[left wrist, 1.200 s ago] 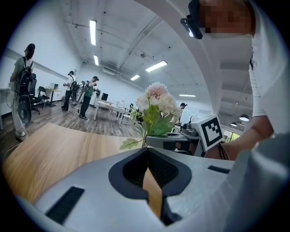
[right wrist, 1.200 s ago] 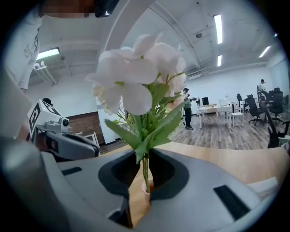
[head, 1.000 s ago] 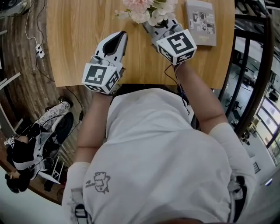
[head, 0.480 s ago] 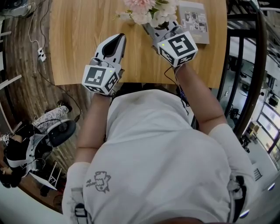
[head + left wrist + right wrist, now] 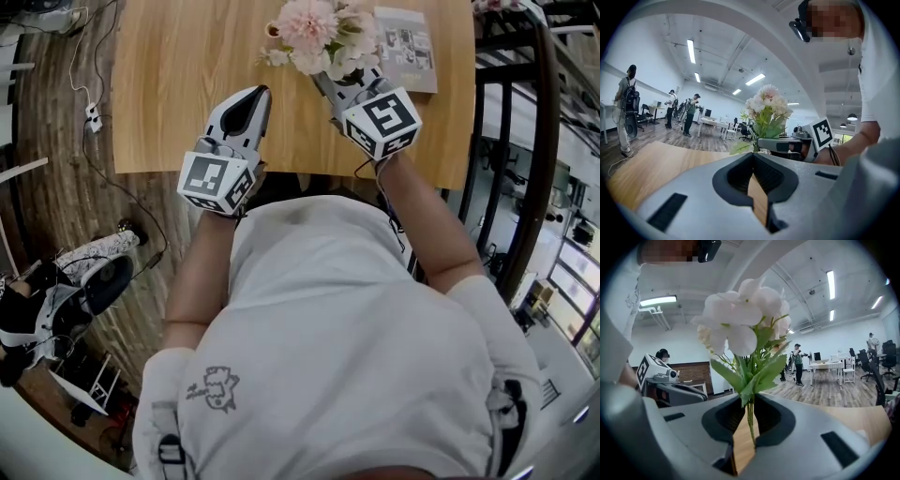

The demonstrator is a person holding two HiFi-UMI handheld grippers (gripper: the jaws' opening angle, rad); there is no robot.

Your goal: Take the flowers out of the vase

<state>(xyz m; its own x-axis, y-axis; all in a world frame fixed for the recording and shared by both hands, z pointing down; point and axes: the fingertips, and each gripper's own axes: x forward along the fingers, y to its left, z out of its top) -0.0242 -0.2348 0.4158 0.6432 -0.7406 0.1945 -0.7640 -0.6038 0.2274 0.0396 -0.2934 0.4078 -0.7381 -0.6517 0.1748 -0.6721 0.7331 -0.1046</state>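
Note:
A bunch of pale pink and white flowers [image 5: 314, 33] with green leaves stands up from my right gripper [image 5: 330, 77], which is shut on its thin green stems above the wooden table [image 5: 178, 84]. In the right gripper view the stems [image 5: 750, 420] run down between the pads and the blooms [image 5: 740, 319] fill the middle. My left gripper [image 5: 258, 92] hovers to the left of the bunch, shut, with nothing in it; in its own view the jaws [image 5: 752, 157] meet at the tips and the flowers [image 5: 768, 105] show beyond. No vase shows in any view.
A grey booklet [image 5: 405, 47] lies on the table just right of the flowers. A cable with a plug [image 5: 92, 112] runs over the wood floor on the left. A dark railing [image 5: 525, 141] stands right of the table. People stand far off in the room [image 5: 626, 110].
Both grippers have lifted a little, the right one still carrying the flowers. The bunch now shows more fully in the head view, and the booklet sits closer to it.

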